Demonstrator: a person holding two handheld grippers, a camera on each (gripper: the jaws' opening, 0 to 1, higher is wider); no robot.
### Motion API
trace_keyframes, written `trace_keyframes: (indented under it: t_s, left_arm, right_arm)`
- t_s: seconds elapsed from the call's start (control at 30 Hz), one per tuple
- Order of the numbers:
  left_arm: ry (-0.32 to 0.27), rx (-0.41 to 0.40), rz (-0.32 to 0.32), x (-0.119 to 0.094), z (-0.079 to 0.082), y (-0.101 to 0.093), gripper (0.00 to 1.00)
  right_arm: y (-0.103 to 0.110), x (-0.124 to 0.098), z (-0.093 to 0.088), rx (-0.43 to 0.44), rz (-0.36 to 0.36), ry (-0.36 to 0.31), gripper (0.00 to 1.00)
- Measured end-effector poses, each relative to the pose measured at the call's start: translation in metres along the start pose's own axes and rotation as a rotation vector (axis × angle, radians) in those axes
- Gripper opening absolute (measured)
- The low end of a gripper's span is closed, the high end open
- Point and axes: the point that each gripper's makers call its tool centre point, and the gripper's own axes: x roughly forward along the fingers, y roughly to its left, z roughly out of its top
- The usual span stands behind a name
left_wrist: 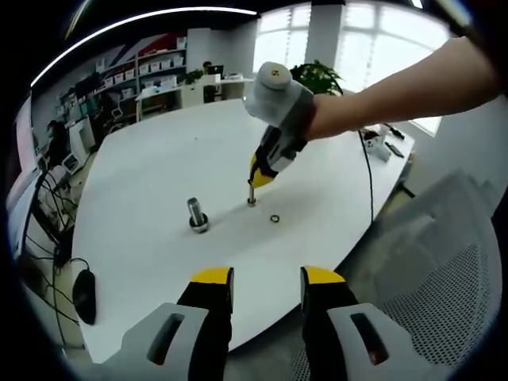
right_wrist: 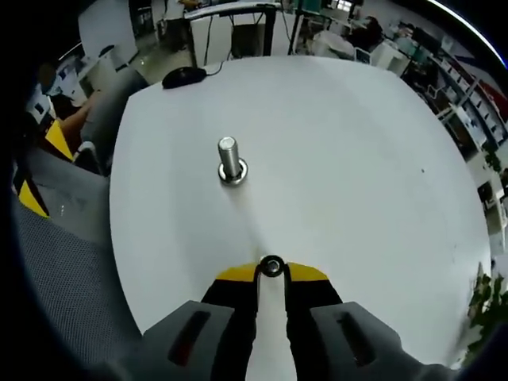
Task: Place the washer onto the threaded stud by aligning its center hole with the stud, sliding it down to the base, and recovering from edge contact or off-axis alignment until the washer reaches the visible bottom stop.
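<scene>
A steel threaded stud [left_wrist: 197, 214] [right_wrist: 229, 161] stands upright on its round base on the white table [left_wrist: 159, 159] [right_wrist: 357, 159]. My right gripper [left_wrist: 252, 197] [right_wrist: 272, 270], held by a person's arm, points down at the table to the right of the stud in the left gripper view. It is shut on a small dark washer [right_wrist: 272, 267] pinched at its yellow tips, a short way off from the stud. A second washer [left_wrist: 275, 217] lies flat on the table just beside those tips. My left gripper [left_wrist: 266, 279] hangs open and empty near the table's edge.
A black computer mouse [left_wrist: 83, 295] [right_wrist: 184, 76] with its cable lies near the table's edge. A grey mesh chair [left_wrist: 452, 262] [right_wrist: 55, 262] stands beside the table. A black cable [left_wrist: 367, 171] runs across the far right. Desks, shelves and a plant [left_wrist: 317, 78] stand behind.
</scene>
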Motion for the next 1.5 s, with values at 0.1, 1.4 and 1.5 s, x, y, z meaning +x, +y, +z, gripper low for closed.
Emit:
trace_keyframes:
  t_s: [0.1, 1.4, 1.5]
  left_arm:
    - [0.003, 0.0, -0.001, 0.0, 0.0, 0.0, 0.32]
    - [0.013, -0.011, 0.019, -0.001, -0.003, 0.004, 0.31]
    - [0.014, -0.012, 0.02, -0.001, -0.003, 0.004, 0.31]
  right_arm:
    - [0.002, 0.003, 0.0, -0.007, 0.004, 0.007, 0.14]
    - [0.007, 0.038, -0.016, -0.007, 0.039, 0.08, 0.14]
    - [0.006, 0.038, -0.016, -0.001, 0.044, 0.075, 0.15]
